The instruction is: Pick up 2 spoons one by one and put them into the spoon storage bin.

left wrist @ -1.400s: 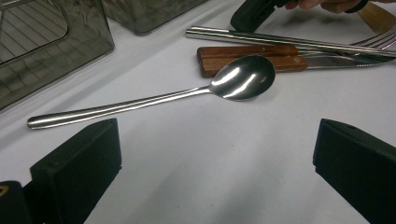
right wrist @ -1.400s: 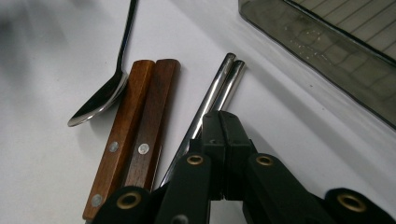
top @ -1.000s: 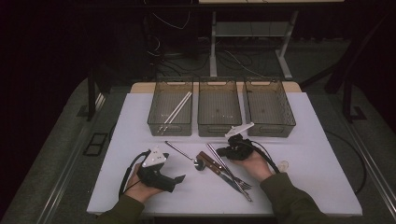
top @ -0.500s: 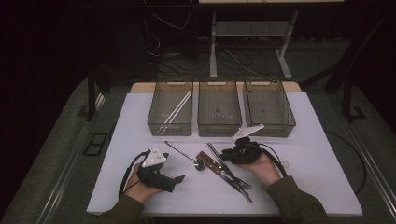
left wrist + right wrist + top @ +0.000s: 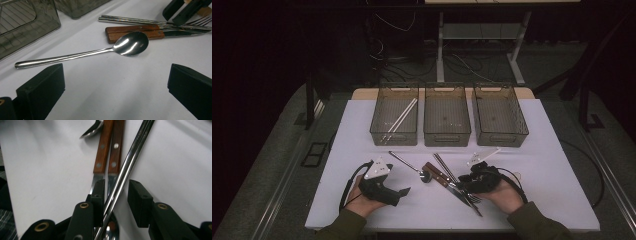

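A pair of metal chopsticks (image 5: 444, 167) lies across two wood-handled utensils (image 5: 437, 172) on the white table, with a steel spoon (image 5: 409, 164) to their left. My right gripper (image 5: 463, 182) is low over the chopsticks' near end. Its jaws have just been opening. In the right gripper view, the chopsticks (image 5: 135, 152) run between the jaws of the right gripper (image 5: 116, 185), close to the left one, with a gap on the right. My left gripper (image 5: 402, 192) rests open on the table. From the left gripper (image 5: 116, 75), the spoon (image 5: 130, 46) lies just ahead.
Three clear bins stand in a row at the back: the left bin (image 5: 394, 139) holds white chopsticks (image 5: 401, 119), beside a middle bin (image 5: 447, 137) and a right bin (image 5: 501, 139). Cables trail from both grippers. The table's near edge runs just below my hands.
My right hand has drawn back toward the near edge and slightly right. Its gripper's jaws have parted around the metal chopsticks. The left hand has stayed put.
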Tool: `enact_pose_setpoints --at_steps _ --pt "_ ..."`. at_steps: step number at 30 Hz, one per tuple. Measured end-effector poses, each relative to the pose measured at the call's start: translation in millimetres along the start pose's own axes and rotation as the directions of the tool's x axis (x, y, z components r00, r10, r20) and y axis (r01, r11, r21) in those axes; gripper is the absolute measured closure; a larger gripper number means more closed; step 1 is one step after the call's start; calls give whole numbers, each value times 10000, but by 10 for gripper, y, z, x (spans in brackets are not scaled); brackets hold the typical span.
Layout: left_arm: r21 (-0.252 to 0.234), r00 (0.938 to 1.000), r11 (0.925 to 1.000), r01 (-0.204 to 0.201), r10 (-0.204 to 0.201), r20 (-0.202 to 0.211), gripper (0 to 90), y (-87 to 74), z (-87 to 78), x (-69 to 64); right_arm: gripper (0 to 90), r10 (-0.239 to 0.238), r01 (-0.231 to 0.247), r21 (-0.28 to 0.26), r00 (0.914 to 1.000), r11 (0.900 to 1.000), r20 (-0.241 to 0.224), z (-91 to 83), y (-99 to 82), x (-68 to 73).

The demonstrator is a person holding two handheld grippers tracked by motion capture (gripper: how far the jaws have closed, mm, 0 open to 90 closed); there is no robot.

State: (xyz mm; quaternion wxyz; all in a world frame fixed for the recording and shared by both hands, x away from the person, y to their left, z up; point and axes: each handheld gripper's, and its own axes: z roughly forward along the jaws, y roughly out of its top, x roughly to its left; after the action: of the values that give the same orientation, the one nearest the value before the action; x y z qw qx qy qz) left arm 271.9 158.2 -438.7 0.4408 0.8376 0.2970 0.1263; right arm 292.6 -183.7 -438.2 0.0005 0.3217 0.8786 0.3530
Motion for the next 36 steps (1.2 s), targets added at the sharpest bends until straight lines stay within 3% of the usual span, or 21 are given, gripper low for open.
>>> enact_pose_setpoints --at_steps 12,20,36 --pt "32 10000 10000 -19 19 24 0 2 9 1 674 -217 212 309 9996 9993 170 -61 -161 115" --pt "21 10000 10000 -14 14 41 0 2 14 -1 750 -290 288 61 9993 9996 215 -67 -129 117" --pt "25 10000 10000 4 -4 34 0 4 22 -4 751 -344 342 44 9987 9994 363 -32 -69 73"
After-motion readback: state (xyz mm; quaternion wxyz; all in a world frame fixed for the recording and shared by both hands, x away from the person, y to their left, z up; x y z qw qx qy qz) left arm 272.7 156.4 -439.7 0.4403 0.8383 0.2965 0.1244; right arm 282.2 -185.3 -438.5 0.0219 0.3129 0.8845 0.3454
